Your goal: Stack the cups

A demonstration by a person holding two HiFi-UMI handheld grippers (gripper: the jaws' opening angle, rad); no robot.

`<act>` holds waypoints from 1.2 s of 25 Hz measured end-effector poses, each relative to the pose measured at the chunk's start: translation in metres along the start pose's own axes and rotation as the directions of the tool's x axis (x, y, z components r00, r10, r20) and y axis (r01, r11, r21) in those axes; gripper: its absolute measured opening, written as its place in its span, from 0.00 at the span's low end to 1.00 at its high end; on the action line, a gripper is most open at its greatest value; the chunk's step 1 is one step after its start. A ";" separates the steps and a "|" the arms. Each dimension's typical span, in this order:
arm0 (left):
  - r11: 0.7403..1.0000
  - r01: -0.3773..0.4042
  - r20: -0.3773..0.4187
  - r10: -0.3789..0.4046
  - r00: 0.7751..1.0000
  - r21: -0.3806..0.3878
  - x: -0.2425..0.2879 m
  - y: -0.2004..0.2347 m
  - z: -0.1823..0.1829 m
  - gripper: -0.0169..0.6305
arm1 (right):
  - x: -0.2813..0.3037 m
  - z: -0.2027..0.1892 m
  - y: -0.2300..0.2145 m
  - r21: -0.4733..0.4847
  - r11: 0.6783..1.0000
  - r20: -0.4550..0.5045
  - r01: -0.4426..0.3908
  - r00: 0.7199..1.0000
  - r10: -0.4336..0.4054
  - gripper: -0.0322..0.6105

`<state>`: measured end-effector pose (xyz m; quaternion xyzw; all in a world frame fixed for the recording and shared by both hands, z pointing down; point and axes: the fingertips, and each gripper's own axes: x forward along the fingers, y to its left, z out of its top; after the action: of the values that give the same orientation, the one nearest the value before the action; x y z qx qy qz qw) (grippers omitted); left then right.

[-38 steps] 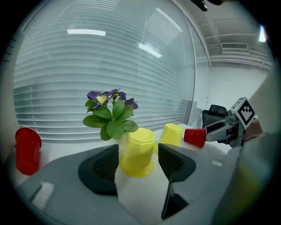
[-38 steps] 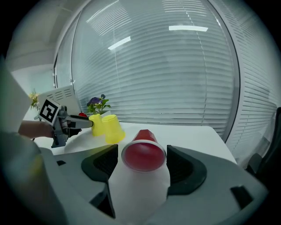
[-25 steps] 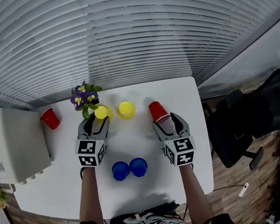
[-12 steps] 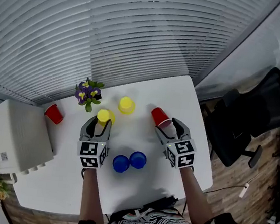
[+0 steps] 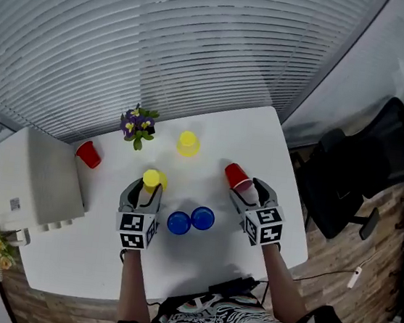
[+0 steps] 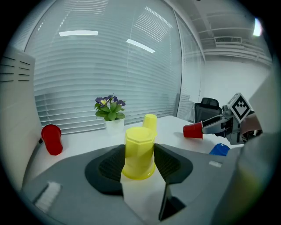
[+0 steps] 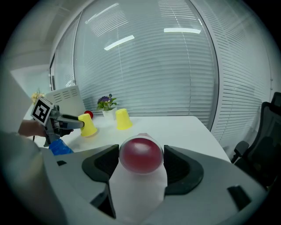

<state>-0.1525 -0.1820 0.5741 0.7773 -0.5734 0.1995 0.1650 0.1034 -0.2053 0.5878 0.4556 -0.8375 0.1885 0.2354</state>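
Observation:
My left gripper (image 5: 147, 189) is shut on an upside-down yellow cup (image 5: 152, 179), which sits between its jaws (image 6: 139, 151). My right gripper (image 5: 246, 189) is shut on a red cup (image 5: 237, 176) held on its side, so I see its round end (image 7: 141, 154). Two blue cups (image 5: 178, 222) (image 5: 202, 218) stand upside down side by side between the grippers, near the table's front. A second yellow cup (image 5: 187, 143) stands farther back. Another red cup (image 5: 88, 154) stands at the left.
A small pot of purple flowers (image 5: 139, 124) stands at the back of the white table (image 5: 196, 266). A white box-shaped machine (image 5: 27, 183) lies along the table's left side. A black office chair (image 5: 377, 164) stands on the floor to the right.
Both grippers have drawn back toward the table's front with their cups. The held yellow cup is now away from the flowers and the other yellow cup, close to the blue cups.

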 end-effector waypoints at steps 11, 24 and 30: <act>0.999 0.022 -0.056 -0.021 0.998 0.027 -0.047 -0.025 -0.045 0.35 | -0.032 -0.023 0.011 0.006 1.000 -0.016 0.017 1.000 -0.017 0.55; 0.999 0.036 -0.056 -0.035 0.998 0.026 -0.092 -0.042 -0.076 0.35 | -0.063 -0.050 0.031 0.018 1.000 -0.037 0.026 0.999 -0.025 0.55; 0.998 0.049 -0.048 -0.048 0.998 0.026 -0.099 -0.050 -0.086 0.35 | -0.071 -0.058 0.036 0.011 1.000 -0.049 0.020 0.999 -0.019 0.55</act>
<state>-0.1410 -0.0439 0.5971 0.7882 -0.5475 0.2217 0.1729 0.1191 -0.1078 0.5912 0.4603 -0.8260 0.2020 0.2551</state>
